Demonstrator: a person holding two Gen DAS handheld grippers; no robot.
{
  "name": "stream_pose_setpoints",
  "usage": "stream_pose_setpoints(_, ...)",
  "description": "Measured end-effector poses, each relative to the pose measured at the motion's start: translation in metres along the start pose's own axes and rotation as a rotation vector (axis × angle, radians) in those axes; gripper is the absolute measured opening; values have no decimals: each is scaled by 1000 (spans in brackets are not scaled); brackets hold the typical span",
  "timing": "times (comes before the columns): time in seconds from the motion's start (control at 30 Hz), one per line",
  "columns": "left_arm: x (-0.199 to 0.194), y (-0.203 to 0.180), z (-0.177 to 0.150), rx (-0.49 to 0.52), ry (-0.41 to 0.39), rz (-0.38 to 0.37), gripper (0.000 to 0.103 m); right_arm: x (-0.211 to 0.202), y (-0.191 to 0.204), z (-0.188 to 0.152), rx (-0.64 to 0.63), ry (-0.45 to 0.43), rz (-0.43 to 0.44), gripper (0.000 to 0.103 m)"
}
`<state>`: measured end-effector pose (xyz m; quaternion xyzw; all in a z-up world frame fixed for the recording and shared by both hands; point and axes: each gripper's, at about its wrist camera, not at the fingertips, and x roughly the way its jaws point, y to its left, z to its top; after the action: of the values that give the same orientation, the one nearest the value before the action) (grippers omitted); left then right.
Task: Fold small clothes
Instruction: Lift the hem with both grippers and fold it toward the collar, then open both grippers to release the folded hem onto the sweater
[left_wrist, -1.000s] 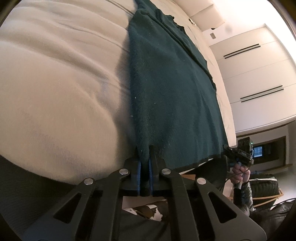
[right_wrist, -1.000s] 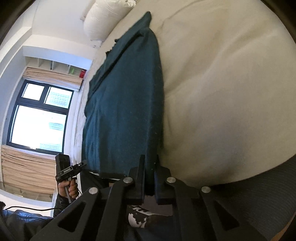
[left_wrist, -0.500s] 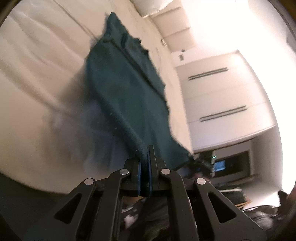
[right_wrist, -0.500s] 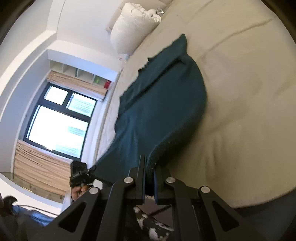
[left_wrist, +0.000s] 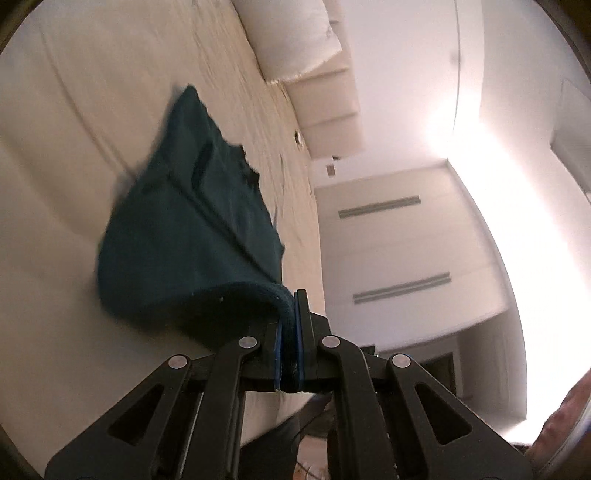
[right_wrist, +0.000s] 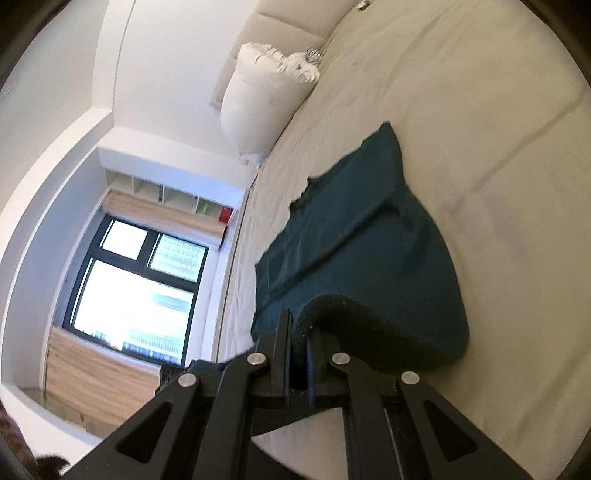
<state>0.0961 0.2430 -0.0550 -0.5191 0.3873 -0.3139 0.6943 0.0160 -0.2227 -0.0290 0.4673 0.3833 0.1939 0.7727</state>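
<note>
cream bed (left_wrist: 55, 332); left gripper (left_wrist: 289, 314), right gripper (right_wrist: 299, 332) each pinch teal garment (left_wrist: 184, 240); window (right_wrist: 136, 284) only right view.

A home bedroom: a cream bed (right_wrist: 480, 110), pillow (right_wrist: 266, 107), window (right_wrist: 140, 280) and wardrobe doors (left_wrist: 399, 251).

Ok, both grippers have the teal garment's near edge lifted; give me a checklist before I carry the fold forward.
1. Left gripper clamped on the teal garment: ok.
2. Right gripper clamped on the same hem: ok.
3. Far end of the garment flat on the bed: ok.
4. Landing area ahead free of other things; the pillow is well beyond: ok.
5. Lifted layer smooth: not ok, creases run across it.
6. Both corners level with each other: cannot tell.
</note>
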Motion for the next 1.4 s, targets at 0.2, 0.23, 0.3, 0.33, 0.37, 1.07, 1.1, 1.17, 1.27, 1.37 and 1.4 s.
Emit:
stream_pose_setpoints(0.2, 30, 19, 63, -79, -61, -1, 4, 32, -9, 54, 45, -50, -47, 7)
stream_pose_setpoints(0.23, 34, 21, 71, -85, -66, 2, 4, 37, -9, 61, 43, -57, -54, 7)
stream_pose_setpoints(0.3, 45, 25, 92, -97, -77, 11, 4, 48, -9, 80, 43, -72, -68, 7)
stream_pose_setpoints(0.33, 51, 27, 102, -98, -82, 18, 4, 52, -10, 87, 45, -76, -71, 7)
stream_pose_setpoints(0.37, 59, 28, 115, -93, -84, 30, 4, 59, -11, 95, 44, -77, -80, 7)
stream_pose_setpoints(1.07, 141, 126, 240, -267, -129, 169, 19, 147, -75, 189, 162, -115, -271, 36)
stream_pose_setpoints(1.1, 135, 126, 242, -260, -150, 162, 30, 143, -75, 190, 160, -139, -265, 40)
stream_pose_setpoints(1.17, 119, 120, 243, -231, -194, 137, 60, 127, -68, 187, 116, -214, -329, 66)
stream_pose_setpoints(1.27, 100, 107, 244, -189, -243, 171, 79, 113, -61, 181, 65, -207, -350, 67)
stream_pose_setpoints(1.37, 96, 90, 233, -89, -211, 233, 79, 107, -44, 168, -47, -175, -407, 67)
stream_pose_setpoints(1.4, 94, 85, 228, -65, -199, 252, 79, 106, -36, 160, -104, -157, -436, 67)
